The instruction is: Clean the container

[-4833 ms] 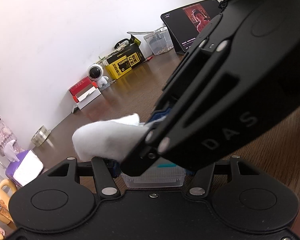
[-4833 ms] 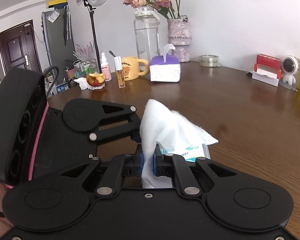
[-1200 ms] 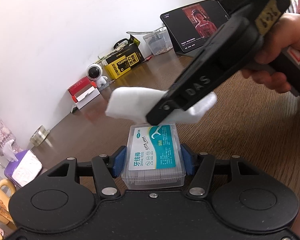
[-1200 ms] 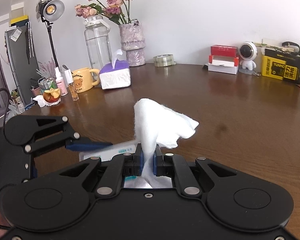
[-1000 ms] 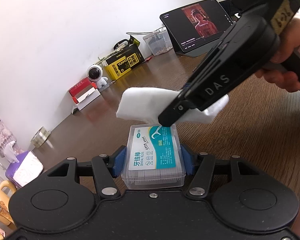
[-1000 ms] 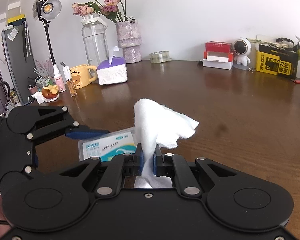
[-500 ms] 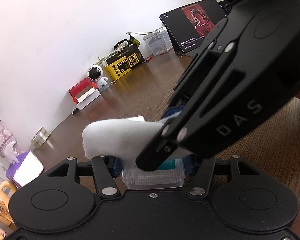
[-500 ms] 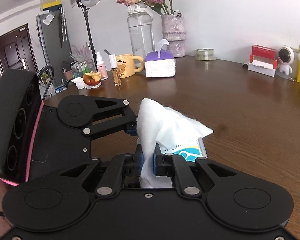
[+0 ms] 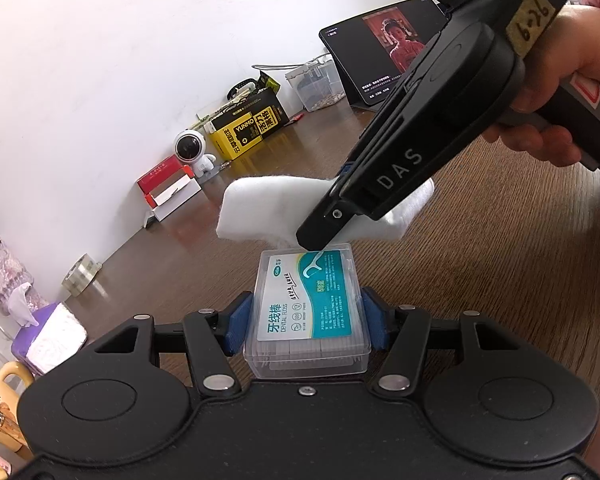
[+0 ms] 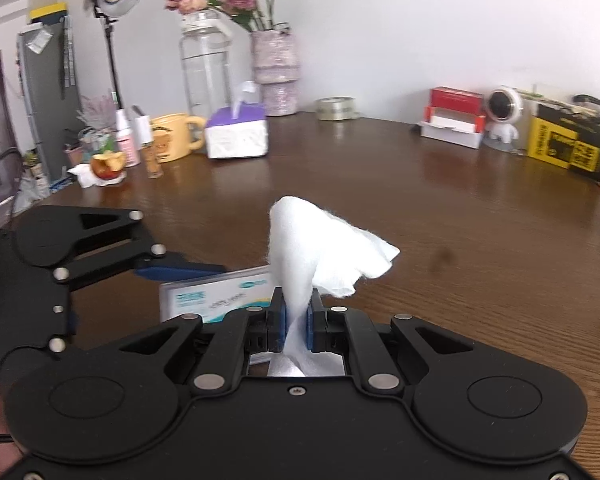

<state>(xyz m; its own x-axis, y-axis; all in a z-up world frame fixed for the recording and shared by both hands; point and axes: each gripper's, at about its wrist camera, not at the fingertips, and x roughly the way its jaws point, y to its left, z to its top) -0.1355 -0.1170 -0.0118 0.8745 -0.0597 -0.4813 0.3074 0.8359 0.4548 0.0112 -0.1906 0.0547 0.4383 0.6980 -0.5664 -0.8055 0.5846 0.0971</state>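
My left gripper [image 9: 306, 322] is shut on a clear plastic dental floss container [image 9: 306, 312] with a white and teal label, held level above the wooden table. My right gripper [image 10: 296, 320] is shut on a white tissue [image 10: 320, 252]. In the left wrist view the right gripper [image 9: 320, 236] comes in from the upper right, its tip at the container's far edge, with the tissue [image 9: 260, 208] bunched behind it. In the right wrist view the container [image 10: 216, 296] lies just left of my right fingers, with the left gripper's blue pad [image 10: 180, 268] against it.
A brown wooden table [image 10: 460, 220] carries a purple tissue box [image 10: 236, 136], yellow mug [image 10: 172, 136], tape roll [image 10: 336, 108], red and white box [image 10: 452, 120], astronaut figure [image 10: 500, 116], yellow and black box [image 10: 568, 144], vase and bottle. A tablet [image 9: 380, 56] stands at the back.
My right gripper with the tissue has drawn back off the container's top to its far edge, uncovering the label. The left gripper and container have stayed put.
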